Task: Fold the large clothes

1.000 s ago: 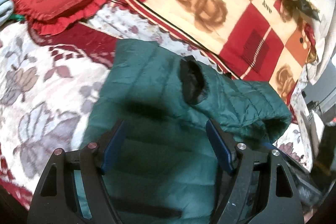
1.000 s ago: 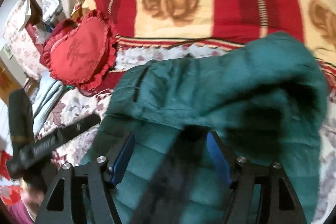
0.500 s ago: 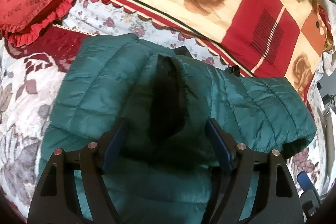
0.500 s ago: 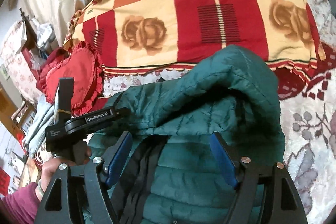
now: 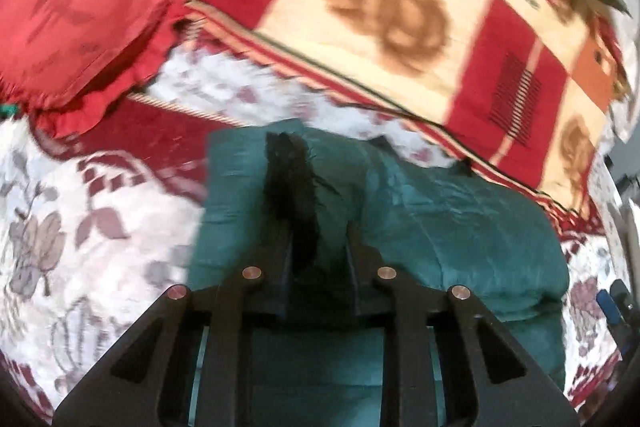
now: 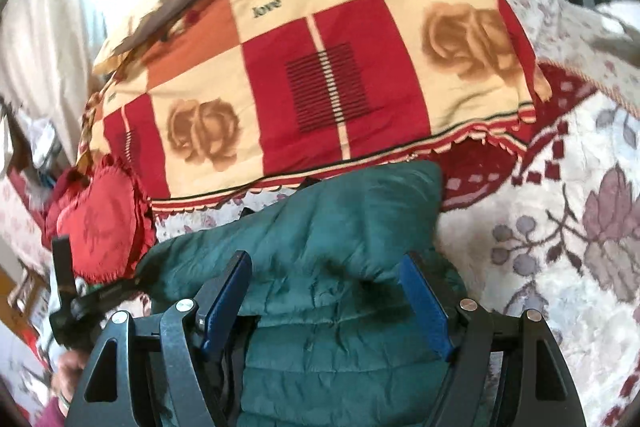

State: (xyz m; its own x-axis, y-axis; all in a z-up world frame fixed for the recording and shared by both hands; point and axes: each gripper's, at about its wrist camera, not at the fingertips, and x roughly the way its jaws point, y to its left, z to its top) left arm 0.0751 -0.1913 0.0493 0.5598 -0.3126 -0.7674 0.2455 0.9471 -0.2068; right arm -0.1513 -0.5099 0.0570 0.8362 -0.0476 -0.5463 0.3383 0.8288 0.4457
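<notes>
A dark green quilted puffer jacket point(image 5: 460, 227) lies bunched on the floral bedspread; it also shows in the right wrist view point(image 6: 340, 227). My left gripper point(image 5: 318, 239) is shut on a raised fold of the jacket with its black lining point(image 5: 294, 187) sticking up between the fingers. My right gripper point(image 6: 326, 291) is open, its blue pads point(image 6: 424, 307) straddling a hump of the jacket without clamping it. The left gripper's handle point(image 6: 76, 303) and the hand holding it show at the left edge of the right wrist view.
A red and cream rose-patterned blanket point(image 5: 400, 7) point(image 6: 320, 75) lies behind the jacket. A red frilled heart cushion point(image 5: 80, 7) point(image 6: 100, 227) sits at the left. The white and maroon floral bedspread point(image 5: 80, 227) point(image 6: 560, 247) surrounds the jacket.
My left gripper closed from wide open onto the jacket fold with the black lining. My right gripper stayed open, moved forward and lower over the jacket, and the raised jacket edge dropped.
</notes>
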